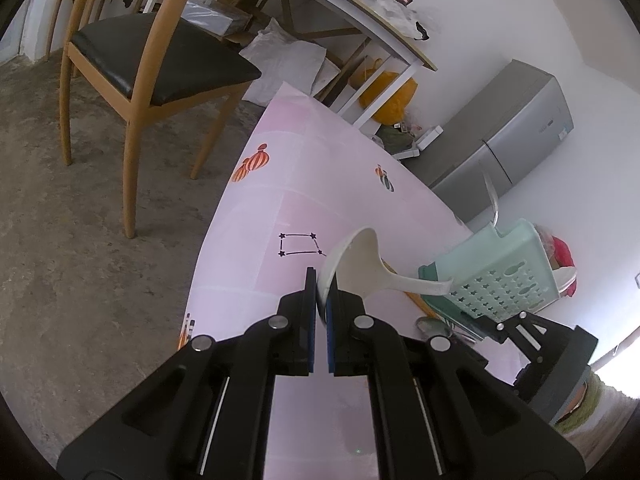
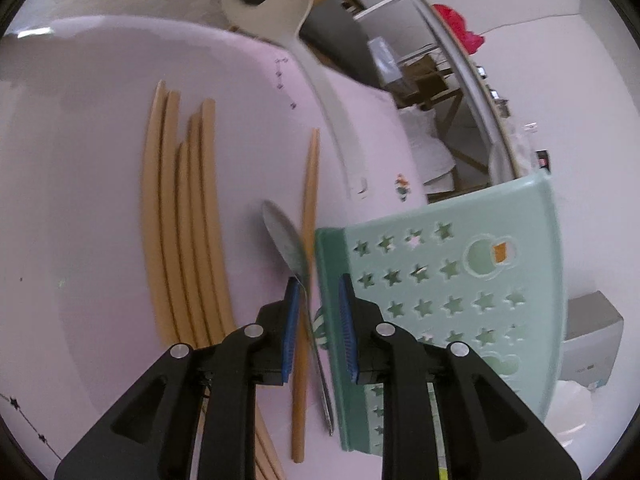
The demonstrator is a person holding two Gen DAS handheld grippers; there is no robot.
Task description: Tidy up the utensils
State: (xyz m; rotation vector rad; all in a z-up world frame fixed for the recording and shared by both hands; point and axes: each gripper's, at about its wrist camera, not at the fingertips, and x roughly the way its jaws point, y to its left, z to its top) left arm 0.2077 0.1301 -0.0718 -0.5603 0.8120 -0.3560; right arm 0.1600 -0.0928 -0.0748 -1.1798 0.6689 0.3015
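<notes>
My left gripper [image 1: 320, 292] is shut on the rim of a white plastic ladle's [image 1: 356, 264] bowl, holding it above the pink tablecloth [image 1: 280, 184]; its handle points at the mint-green star-holed basket [image 1: 500, 268]. In the right wrist view the same ladle [image 2: 280, 8] hangs at the top. My right gripper [image 2: 320, 296] stands open low over the cloth. A metal spoon [image 2: 286, 236] lies on the cloth between its jaws, close to the left pad, beside one tan chopstick [image 2: 307, 208]. The basket's [image 2: 460, 288] corner reaches the right finger.
Several more tan chopsticks [image 2: 188, 220] lie side by side on the cloth left of my right gripper. Off the table stand a wooden chair [image 1: 140, 60], a white desk [image 1: 360, 12] and a grey cabinet [image 1: 508, 132]. The table's left edge drops to a grey floor.
</notes>
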